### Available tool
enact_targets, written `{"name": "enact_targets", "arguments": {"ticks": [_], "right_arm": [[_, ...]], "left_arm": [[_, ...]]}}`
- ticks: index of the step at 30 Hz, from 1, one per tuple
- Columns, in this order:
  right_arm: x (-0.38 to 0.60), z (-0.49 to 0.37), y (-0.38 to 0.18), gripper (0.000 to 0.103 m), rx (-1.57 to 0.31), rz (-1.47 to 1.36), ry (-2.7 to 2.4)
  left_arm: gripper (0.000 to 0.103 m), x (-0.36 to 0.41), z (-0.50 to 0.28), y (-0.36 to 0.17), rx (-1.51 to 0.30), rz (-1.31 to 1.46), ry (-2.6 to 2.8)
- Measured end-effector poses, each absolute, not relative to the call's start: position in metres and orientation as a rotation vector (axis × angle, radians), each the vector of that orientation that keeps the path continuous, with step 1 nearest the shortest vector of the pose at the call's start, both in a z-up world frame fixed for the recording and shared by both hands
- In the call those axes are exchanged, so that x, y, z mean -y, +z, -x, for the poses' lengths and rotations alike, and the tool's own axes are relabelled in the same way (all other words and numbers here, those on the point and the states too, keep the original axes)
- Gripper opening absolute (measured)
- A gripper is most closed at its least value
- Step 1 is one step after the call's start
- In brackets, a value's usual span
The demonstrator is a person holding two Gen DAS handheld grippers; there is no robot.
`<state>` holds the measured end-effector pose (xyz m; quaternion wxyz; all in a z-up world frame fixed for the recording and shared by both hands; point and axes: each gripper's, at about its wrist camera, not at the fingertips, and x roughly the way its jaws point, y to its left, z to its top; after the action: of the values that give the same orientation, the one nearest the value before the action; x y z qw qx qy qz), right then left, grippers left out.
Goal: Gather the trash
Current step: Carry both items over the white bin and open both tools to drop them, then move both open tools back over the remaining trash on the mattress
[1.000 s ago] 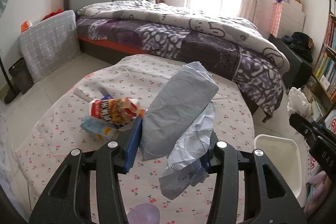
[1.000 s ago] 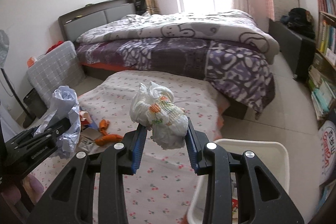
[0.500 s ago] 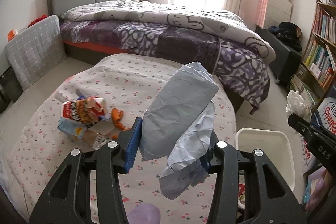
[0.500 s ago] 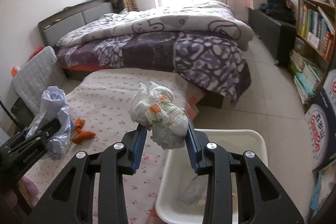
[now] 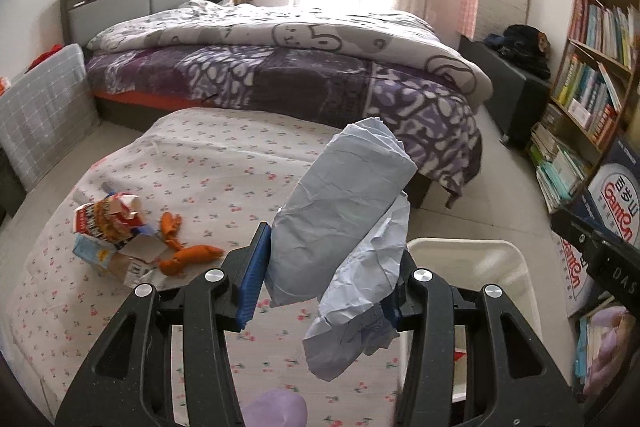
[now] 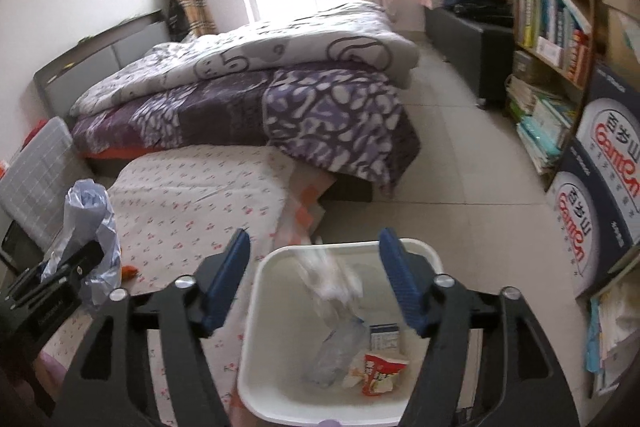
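My left gripper (image 5: 320, 283) is shut on a crumpled pale blue paper wad (image 5: 344, 219), held above the floral-cloth table (image 5: 208, 163) beside the white bin (image 5: 504, 263). My right gripper (image 6: 316, 283) is open over the white bin (image 6: 276, 323). A white plastic bag (image 6: 328, 275), blurred, is in the air between its jaws, over the bin. The bin holds a clear bottle (image 6: 340, 351), a red wrapper (image 6: 380, 371) and a small box (image 6: 384, 335). Cartons (image 5: 108, 227) and orange scraps (image 5: 184, 251) lie on the table at the left.
A bed with a purple quilt (image 5: 304, 75) stands behind the table. A bookshelf (image 6: 552, 3) and dark boxes (image 6: 600, 183) line the right side. The left gripper with its blue paper shows in the right wrist view (image 6: 88, 227).
My right gripper moved right over the bin and opened, letting go of the white bag, which is falling into it. My left gripper moved right, still holding the blue paper.
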<state>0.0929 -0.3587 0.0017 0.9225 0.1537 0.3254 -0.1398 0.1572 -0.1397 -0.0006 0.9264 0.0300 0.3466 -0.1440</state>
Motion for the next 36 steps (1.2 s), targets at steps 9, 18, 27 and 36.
{"name": "enact_targets", "arguments": {"ticks": [9,18,27,36], "right_arm": [[0.393,-0.079,0.000,0.077,-0.659,-0.371,-0.358],[0.421,-0.066,-0.002,0.079,-0.652,-0.416,-0.403],[0.441,-0.058,-0.001,0.080,-0.640,-0.453,-0.444],[0.432,-0.061,0.004,0.081,-0.622,-0.427,-0.453]], "left_arm": [[0.046,0.187,-0.146,-0.005,-0.714,-0.112,-0.362],[0.049,0.227,-0.138,-0.014,-0.729,-0.161,-0.420],[0.065,0.262,-0.124,-0.016,-0.752,-0.198,-0.538],[0.078,0.242,-0.128,-0.008,-0.696,-0.234,-0.385]]}}
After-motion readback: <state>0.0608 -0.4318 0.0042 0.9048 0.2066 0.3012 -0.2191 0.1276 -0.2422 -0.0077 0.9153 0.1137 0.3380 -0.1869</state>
